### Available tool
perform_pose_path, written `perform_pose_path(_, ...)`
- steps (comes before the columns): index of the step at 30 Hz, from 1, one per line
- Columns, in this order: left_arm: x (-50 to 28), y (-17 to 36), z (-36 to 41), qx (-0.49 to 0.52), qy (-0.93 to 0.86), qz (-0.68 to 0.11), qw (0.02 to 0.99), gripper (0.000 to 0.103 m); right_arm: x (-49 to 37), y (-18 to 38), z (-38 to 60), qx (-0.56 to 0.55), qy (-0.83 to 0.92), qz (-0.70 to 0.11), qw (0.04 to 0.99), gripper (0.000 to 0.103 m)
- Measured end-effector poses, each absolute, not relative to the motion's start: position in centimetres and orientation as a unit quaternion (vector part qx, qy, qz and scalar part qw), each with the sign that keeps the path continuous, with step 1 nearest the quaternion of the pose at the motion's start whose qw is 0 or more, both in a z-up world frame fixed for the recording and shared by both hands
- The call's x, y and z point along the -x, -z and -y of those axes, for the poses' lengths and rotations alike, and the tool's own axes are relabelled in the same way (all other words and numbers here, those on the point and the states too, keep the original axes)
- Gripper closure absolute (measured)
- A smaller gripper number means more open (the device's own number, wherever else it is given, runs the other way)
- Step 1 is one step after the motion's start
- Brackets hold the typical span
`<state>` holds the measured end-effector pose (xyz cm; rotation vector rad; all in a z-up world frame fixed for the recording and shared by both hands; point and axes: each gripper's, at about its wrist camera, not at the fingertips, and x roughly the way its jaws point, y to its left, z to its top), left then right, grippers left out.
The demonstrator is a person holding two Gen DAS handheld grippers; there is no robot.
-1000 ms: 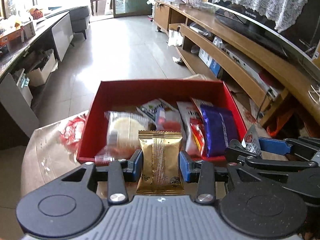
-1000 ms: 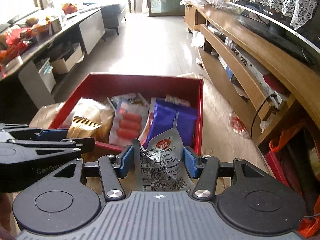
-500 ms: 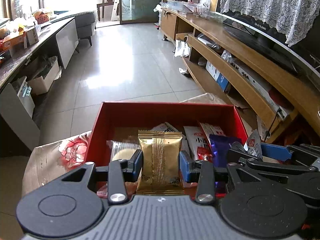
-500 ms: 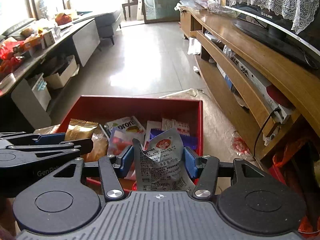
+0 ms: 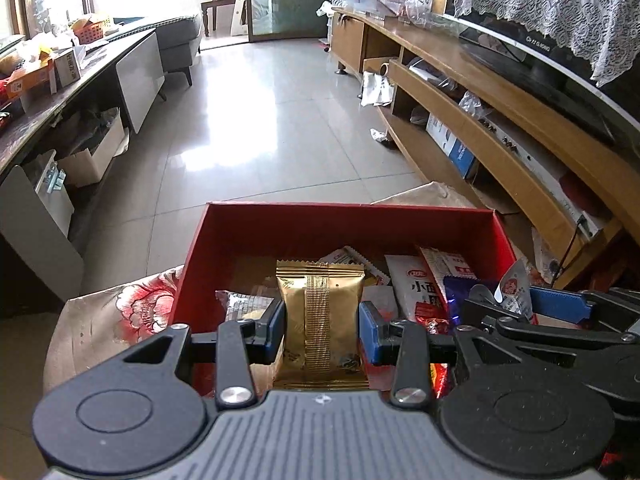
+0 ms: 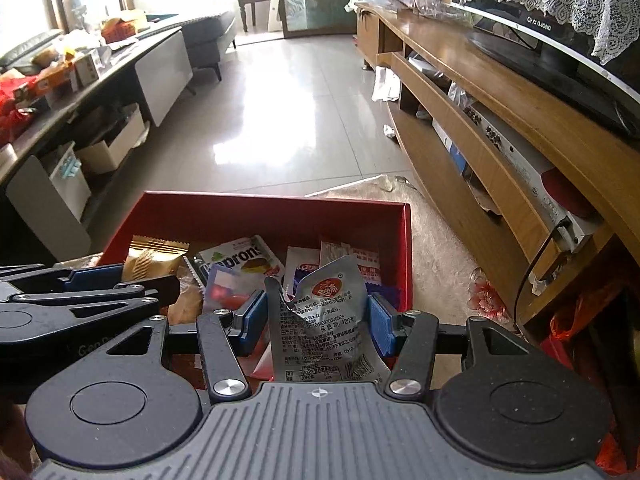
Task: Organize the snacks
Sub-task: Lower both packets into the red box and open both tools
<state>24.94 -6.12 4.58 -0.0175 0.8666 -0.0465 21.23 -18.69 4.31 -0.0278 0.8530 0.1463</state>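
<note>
Left wrist: left hand-held gripper (image 5: 322, 330) clamps gold packet (image 5: 320, 320) over red box (image 5: 344, 220), for dropping in. Right hand-held gripper (image 6: 316, 324), at 3 o'clock, grips silver pouch (image 6: 324, 320) likewise.

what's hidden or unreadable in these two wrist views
- Left wrist view: gold packet in the left gripper; its lower edge hidden behind the gripper body.
- Right wrist view: silver packet in the right gripper; its small print is too fine to read.
- Both views: the red box floor is covered by snacks; its near wall is hidden behind the grippers.
</note>
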Motion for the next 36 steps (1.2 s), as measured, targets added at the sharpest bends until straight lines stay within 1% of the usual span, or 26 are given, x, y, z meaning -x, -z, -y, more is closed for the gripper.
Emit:
perform_pose_path(15,-25.8,-2.8,6.4,-0.001,0.013,-0.436,0.9,0.065,-22.3,-2.6,18.5,0.017,-0.066,-0.431,0.9,0.041)
perform_pose_path(28,-25.8,-2.9,6.5,0.001,0.012,-0.437,0.9,0.064,-22.5,-2.3,18.6,0.013,-0.059,-0.434,0.899,0.04)
perform_pose_path(30,-25.8,-3.0,6.3,0.003,0.012,-0.436,0.9,0.064,-22.5,-2.4,18.8,0.01,-0.056,-0.432,0.9,0.036)
perform_pose_path(32,-25.8,-3.1,6.3,0.002,0.014,-0.435,0.9,0.063,-22.5,-2.4,19.0,0.006,-0.054,-0.433,0.9,0.034)
perform_pose_path(36,-25.4,-3.4,6.3,-0.005,0.012,-0.43,0.903,0.061,-22.5,-2.5,19.2,-0.001,-0.054,-0.432,0.9,0.033)
